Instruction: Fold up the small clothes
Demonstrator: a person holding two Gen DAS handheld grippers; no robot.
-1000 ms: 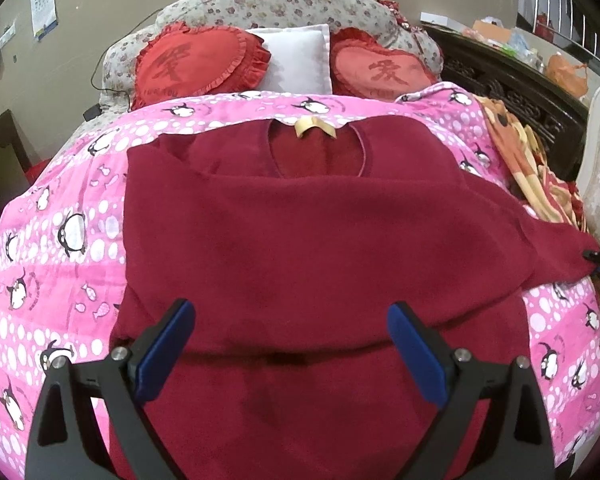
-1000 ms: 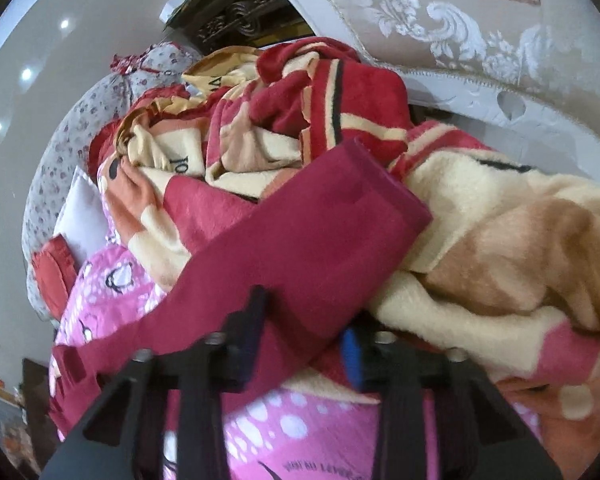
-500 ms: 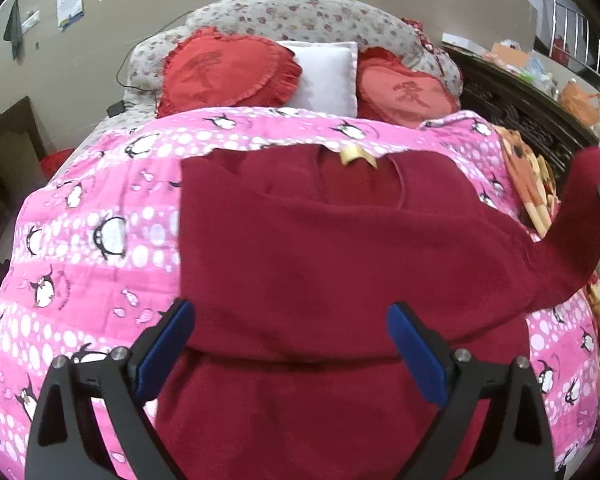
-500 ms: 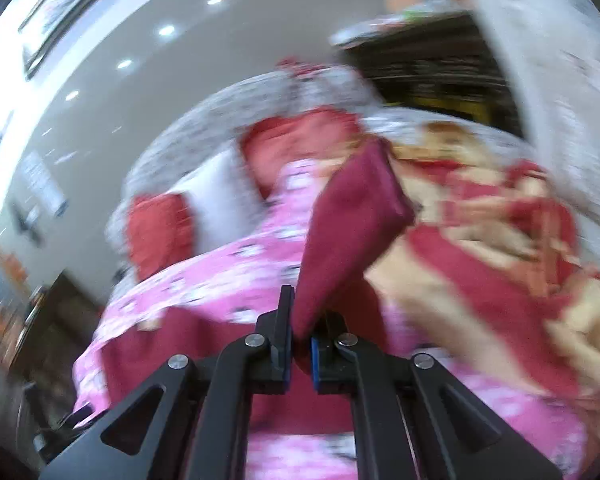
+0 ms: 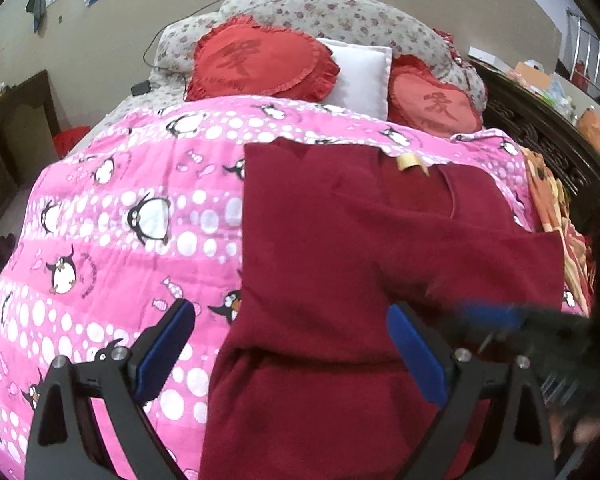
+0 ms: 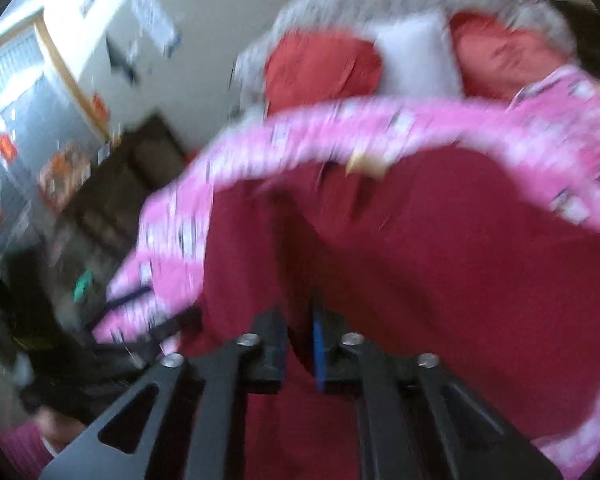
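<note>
A dark red sweater (image 5: 340, 264) lies on the pink penguin quilt (image 5: 112, 232), its neck with a yellow label (image 5: 410, 163) toward the pillows. Its right sleeve (image 5: 480, 264) is folded across the body. My left gripper (image 5: 290, 348) is open and empty, hovering over the sweater's lower left edge. My right gripper (image 6: 300, 336) is shut on the sleeve end (image 6: 296, 280) and shows blurred in the left wrist view (image 5: 512, 320), low over the sweater (image 6: 420, 280). The right wrist view is motion-blurred.
Two red heart cushions (image 5: 260, 64) and a white pillow (image 5: 360, 76) lie at the headboard. A striped blanket (image 5: 556, 208) is heaped at the bed's right edge by dark carved furniture (image 5: 540, 132). A dark cabinet (image 5: 16, 128) stands at the left.
My right gripper has carried the sleeve from the right-side blanket up and over onto the sweater's body. My left gripper has shifted left, and stays open.
</note>
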